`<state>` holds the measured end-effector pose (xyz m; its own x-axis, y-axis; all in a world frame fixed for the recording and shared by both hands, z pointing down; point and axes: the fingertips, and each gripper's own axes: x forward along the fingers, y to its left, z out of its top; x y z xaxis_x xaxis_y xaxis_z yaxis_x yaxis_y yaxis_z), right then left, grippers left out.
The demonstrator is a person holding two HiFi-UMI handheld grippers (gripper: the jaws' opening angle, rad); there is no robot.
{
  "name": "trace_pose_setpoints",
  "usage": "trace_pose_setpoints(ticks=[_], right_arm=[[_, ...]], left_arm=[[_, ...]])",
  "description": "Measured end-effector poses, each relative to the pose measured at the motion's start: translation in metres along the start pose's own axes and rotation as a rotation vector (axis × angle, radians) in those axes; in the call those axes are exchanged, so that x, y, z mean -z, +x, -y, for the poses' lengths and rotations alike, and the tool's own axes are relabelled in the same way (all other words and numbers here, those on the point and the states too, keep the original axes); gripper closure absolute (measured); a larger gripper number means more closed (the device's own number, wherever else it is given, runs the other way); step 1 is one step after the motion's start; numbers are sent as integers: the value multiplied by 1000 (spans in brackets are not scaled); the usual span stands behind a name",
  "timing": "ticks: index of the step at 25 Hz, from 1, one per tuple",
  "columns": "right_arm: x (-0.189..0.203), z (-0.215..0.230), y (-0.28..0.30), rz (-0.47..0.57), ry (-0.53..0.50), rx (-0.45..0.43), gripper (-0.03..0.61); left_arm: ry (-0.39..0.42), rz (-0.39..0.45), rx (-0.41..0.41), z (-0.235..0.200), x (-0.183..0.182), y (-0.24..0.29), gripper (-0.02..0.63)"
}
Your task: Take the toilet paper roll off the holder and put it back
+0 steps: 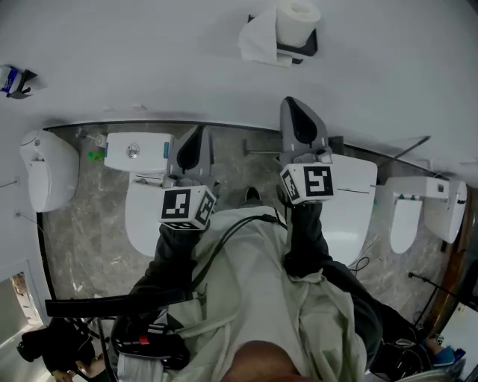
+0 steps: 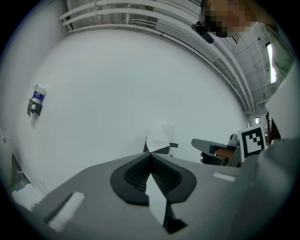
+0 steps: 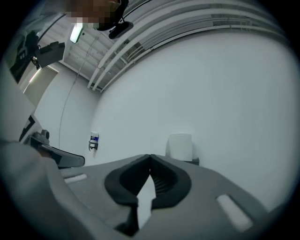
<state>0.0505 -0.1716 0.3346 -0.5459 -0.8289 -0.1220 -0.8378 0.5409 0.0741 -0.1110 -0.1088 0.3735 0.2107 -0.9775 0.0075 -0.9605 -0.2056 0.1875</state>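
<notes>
White toilet paper roll (image 1: 297,19) sits on the holder (image 1: 308,43) — untouched.

Restroom, no doubt: one toilet (image 1: 140,213) left, second toilet (image 1: 349,205) right, marbled floor (image 1: 82,239) beneath, toilet paper roll (image 1: 297,21) on a black holder (image 1: 302,46), far white wall (image 1: 149,60).

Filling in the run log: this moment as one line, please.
left gripper: shut, empty | right gripper: shut, empty | toilet paper roll: on holder, untouched
</notes>
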Motion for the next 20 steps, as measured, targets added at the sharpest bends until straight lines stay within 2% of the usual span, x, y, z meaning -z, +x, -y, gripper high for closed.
trace_pose_setpoints(ticks=[8, 20], right_arm=[[3, -12, -34, -29, 30, 46, 577], [16, -29, -70, -78, 38, 68, 577]], left_arm=[[-4, -22, 74, 11, 5, 6, 607], [-23, -53, 162, 39, 18, 1, 607]])
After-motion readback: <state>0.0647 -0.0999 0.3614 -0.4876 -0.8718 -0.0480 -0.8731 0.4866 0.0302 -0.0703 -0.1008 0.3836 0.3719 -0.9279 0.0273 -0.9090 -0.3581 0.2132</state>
